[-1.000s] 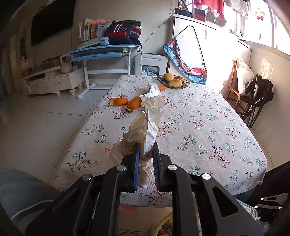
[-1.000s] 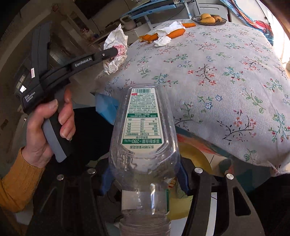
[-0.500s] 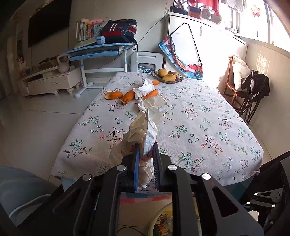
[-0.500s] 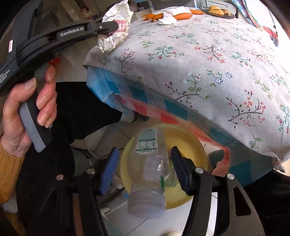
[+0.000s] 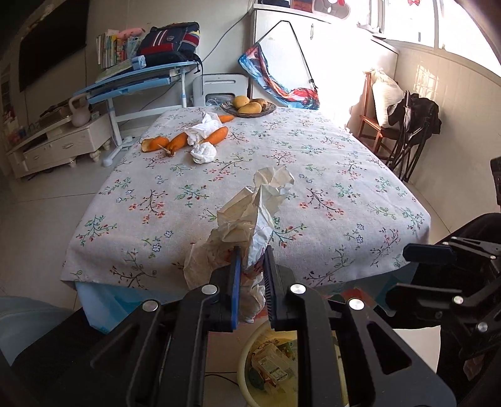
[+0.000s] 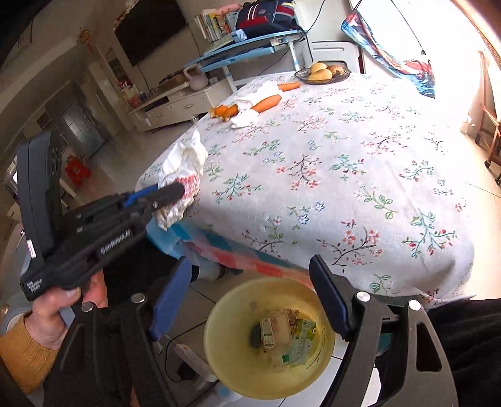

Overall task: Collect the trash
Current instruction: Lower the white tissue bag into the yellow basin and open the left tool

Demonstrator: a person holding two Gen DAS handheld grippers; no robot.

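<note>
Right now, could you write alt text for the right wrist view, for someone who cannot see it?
The open right gripper hangs empty above a yellow bin holding packaging scraps. At left, the hand-held left gripper clamps crumpled paper at the edge of a floral-clothed table.

Strong daylight is poured in from the window (image 5: 404, 22) at upper right, where detail is blown out. Edges are bent by fisheye distortion, corners are vignetted black.

A crumpled white paper wrapper (image 5: 253, 216) is held at the table edge; a yellow bin (image 6: 231, 369) with cartons is placed below.
</note>
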